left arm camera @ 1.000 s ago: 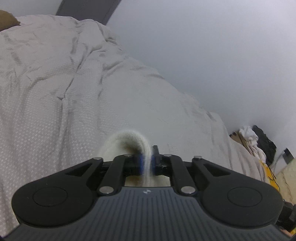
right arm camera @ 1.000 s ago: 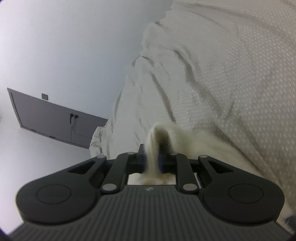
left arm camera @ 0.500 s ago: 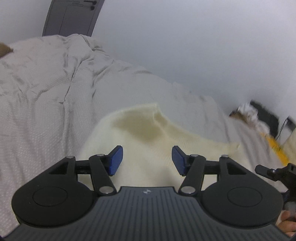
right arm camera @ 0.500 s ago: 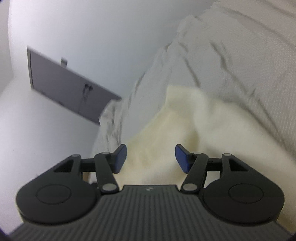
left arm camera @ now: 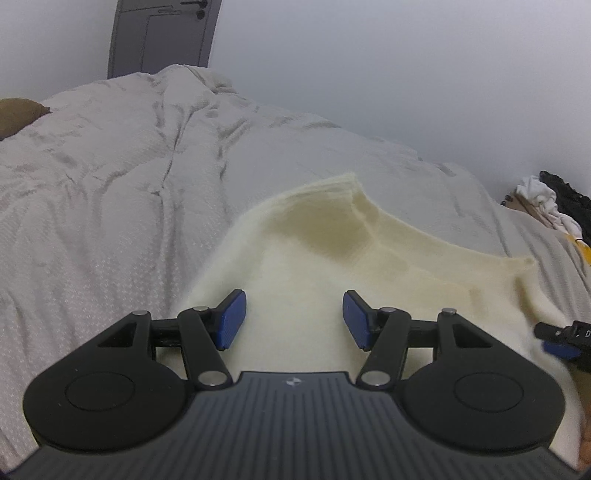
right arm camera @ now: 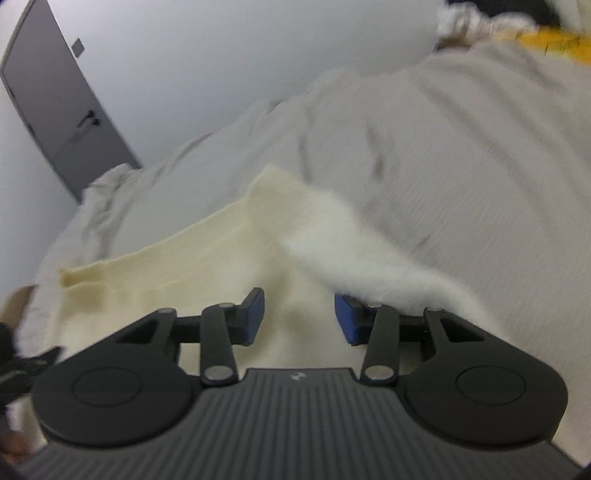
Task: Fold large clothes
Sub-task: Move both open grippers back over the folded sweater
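A cream knitted garment [left arm camera: 332, 251] lies spread on the bed, its far edge standing up in a fold. My left gripper [left arm camera: 293, 319] is open and empty just above its near part. In the right wrist view the same garment [right arm camera: 207, 254] lies below my right gripper [right arm camera: 299, 319], which is open. A fluffy white fold of the garment [right arm camera: 351, 254] drapes over the right finger [right arm camera: 349, 321]. The right gripper's tip also shows at the right edge of the left wrist view [left arm camera: 561, 336].
The bed is covered by a wrinkled grey-white duvet [left arm camera: 110, 184]. A grey door [left arm camera: 162, 33] stands behind the bed. A heap of clothes [left arm camera: 546, 199] lies at the far right. A brown pillow [left arm camera: 18, 114] sits at the left edge.
Both grippers were shut on the garment one second ago. They opened and let it drop onto the bed, then drew back a little; the right view has swung round.
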A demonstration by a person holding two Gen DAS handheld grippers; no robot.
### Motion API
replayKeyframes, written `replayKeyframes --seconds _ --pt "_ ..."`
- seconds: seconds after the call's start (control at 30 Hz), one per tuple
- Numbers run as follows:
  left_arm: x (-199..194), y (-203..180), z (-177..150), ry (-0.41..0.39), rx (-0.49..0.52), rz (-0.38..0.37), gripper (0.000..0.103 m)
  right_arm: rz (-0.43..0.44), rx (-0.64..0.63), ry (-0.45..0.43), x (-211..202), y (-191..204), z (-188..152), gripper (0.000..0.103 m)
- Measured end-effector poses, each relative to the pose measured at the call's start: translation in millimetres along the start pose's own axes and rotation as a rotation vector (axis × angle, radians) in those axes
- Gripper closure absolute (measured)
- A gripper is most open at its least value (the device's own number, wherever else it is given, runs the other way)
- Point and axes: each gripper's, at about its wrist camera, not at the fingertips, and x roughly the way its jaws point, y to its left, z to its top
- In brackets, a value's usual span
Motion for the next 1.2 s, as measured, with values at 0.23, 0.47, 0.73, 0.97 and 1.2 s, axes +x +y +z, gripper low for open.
replayKeyframes --seconds 0.23,0.47,0.73,0.97,1.2 --pt "8 6 10 -0.016 -0.013 0.041 0.039 -0.102 -0.054 -0.055 22 -16 16 0.059" --pt "25 16 17 0.012 -0.036 0.075 0.039 -0.086 -0.036 -0.030 59 -27 26 0.058" --pt "41 25 19 0.041 -0.051 0.103 0.037 -0.055 0.007 -0.016 75 -37 28 0.057" --pt "13 20 20 0.003 -0.016 0.096 0.037 -0.077 -0.012 -0.065 51 -24 28 0.056" --pt "-50 8 7 -0.059 -0.019 0.058 0.037 -0.056 -0.082 -0.147 -1 -1 13 0.056"
